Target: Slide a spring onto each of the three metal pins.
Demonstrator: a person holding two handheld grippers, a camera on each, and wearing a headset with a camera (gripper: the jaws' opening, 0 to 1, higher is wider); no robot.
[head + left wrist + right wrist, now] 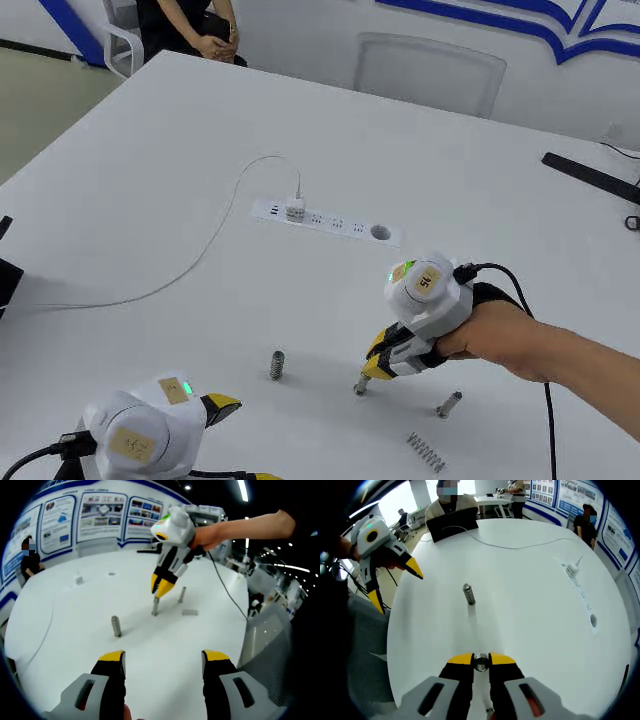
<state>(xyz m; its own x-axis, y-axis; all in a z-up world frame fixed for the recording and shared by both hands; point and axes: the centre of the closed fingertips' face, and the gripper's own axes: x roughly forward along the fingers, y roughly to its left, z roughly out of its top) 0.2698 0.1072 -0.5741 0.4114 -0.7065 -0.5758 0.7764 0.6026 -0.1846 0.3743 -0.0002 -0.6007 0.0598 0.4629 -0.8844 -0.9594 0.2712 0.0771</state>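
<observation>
- Hovering low over the near edge of the white table (150, 200), the left gripper (164, 657) has its jaws spread wide, with nothing between them.
- A loose spring (426, 452) lies flat on the table at the near right, close to the right pin (449, 404), which looks bare.
- The left pin (277, 365) stands upright with a fitted spring (468, 594) around it.
- Between these two pins, the right gripper (374, 369) points down, its jaws pinched on a held spring (480, 664) at the middle pin (155, 607). How far down the spring sits, I cannot tell.
- A hand (495, 335) holds this gripper from the right side.
- Farther away, a power strip (325, 222) lies on the table with a white cable (200, 255) plugged in.
- At the far edge stands a chair (430, 70), and a seated person (195, 25) is at the far left corner.
</observation>
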